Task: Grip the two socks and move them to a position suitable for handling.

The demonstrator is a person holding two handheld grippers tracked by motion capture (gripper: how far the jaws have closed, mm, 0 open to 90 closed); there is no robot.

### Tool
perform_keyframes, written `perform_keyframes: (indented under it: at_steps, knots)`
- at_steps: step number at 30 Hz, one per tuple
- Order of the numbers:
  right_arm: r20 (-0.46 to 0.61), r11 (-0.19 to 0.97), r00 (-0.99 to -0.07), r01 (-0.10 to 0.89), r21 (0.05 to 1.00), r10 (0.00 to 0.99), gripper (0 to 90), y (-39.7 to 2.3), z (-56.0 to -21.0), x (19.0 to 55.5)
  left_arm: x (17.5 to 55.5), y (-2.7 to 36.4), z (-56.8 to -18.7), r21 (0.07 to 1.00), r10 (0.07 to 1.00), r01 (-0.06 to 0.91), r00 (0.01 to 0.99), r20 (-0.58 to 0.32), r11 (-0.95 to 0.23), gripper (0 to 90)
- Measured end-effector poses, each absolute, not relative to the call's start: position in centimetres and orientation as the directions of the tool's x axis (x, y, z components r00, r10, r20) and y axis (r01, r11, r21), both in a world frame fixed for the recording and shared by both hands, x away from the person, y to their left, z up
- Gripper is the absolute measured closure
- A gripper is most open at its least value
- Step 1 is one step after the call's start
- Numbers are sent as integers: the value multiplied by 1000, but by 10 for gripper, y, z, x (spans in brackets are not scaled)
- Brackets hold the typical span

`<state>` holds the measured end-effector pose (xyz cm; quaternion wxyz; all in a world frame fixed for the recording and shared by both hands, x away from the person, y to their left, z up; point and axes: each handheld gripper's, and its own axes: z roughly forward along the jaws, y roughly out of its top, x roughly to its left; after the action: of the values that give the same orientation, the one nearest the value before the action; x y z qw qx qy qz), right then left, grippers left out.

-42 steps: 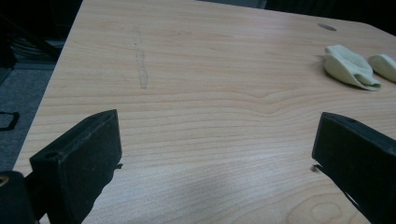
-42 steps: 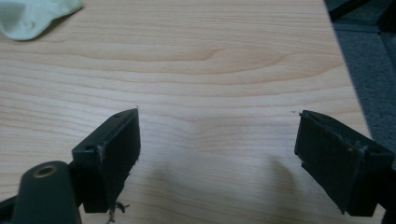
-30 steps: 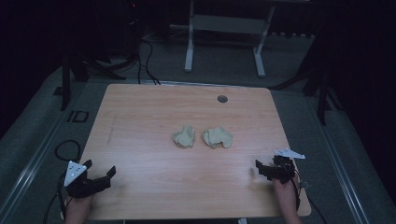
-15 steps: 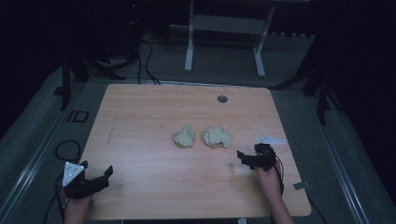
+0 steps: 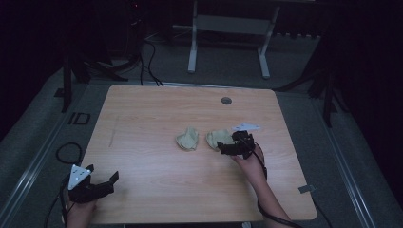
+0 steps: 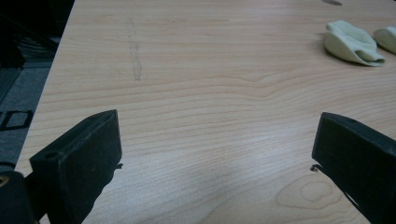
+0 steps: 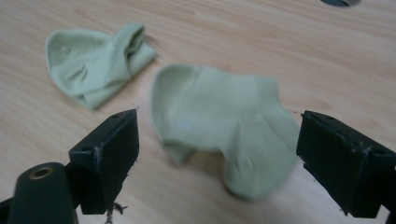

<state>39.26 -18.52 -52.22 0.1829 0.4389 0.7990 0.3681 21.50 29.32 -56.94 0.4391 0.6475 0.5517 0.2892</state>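
Two pale green socks lie crumpled side by side at the middle of the wooden table (image 5: 157, 114). The left sock (image 5: 187, 139) (image 7: 95, 63) (image 6: 352, 43) is bunched up; the right sock (image 5: 217, 137) (image 7: 224, 126) lies flatter. My right gripper (image 5: 227, 145) (image 7: 215, 154) is open and hovers just over the right sock, its jaws straddling it without touching it. Near the table's front left corner my left gripper (image 5: 107, 183) (image 6: 212, 154) is open over bare wood, far from both socks.
A round cable hole (image 5: 226, 100) sits near the table's far edge. Beyond the table stand a white metal frame (image 5: 228, 28) and loose cables (image 5: 147, 52) on a dark floor. A small grey tag (image 5: 306, 188) lies near the table's right front edge.
My right gripper has travelled from the table's right front edge up and leftward to the right sock. The left gripper has stayed in place.
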Motion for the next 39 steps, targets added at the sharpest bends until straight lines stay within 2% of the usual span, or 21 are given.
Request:
perform_keyframes:
  at_steps: [5, 11, 16, 19, 28, 31, 32, 33, 35, 39]
  knots:
    - [34, 353, -558, 570, 742, 829, 130, -166, -525, 409, 215, 294, -569, 889, 969, 457, 228, -94, -21, 17]
    - [61, 333, -523, 623, 707, 850, 130, -151, -542, 432, 214, 296, -570, 887, 969, 461, 223, -109, -6, 17]
    - [12, 354, -490, 645, 678, 871, 142, -145, -559, 442, 214, 296, -571, 884, 967, 468, 230, -109, -12, 17]
    - [-33, 381, -494, 624, 682, 869, 162, -143, -564, 440, 214, 296, -571, 880, 966, 474, 232, -113, -11, 17]
    - [-22, 369, -506, 598, 711, 863, 500, -142, -563, 428, 214, 296, -571, 878, 965, 479, 231, -120, -5, 17]
    - [-22, 367, -507, 592, 718, 861, 594, -141, -563, 426, 215, 296, -572, 877, 965, 481, 231, -122, -4, 17]
    - [-22, 367, -507, 592, 718, 861, 594, -141, -563, 426, 215, 296, -572, 877, 965, 481, 231, -122, -4, 17]
    - [-23, 368, -510, 588, 720, 860, 674, -141, -563, 425, 215, 296, -572, 876, 965, 482, 232, -124, -4, 17]
    - [-24, 371, -514, 585, 721, 857, 740, -140, -563, 424, 215, 296, -572, 875, 965, 484, 231, -122, -5, 17]
    - [-40, 390, -521, 583, 713, 853, 785, -136, -562, 423, 215, 296, -572, 876, 965, 483, 231, -123, -5, 17]
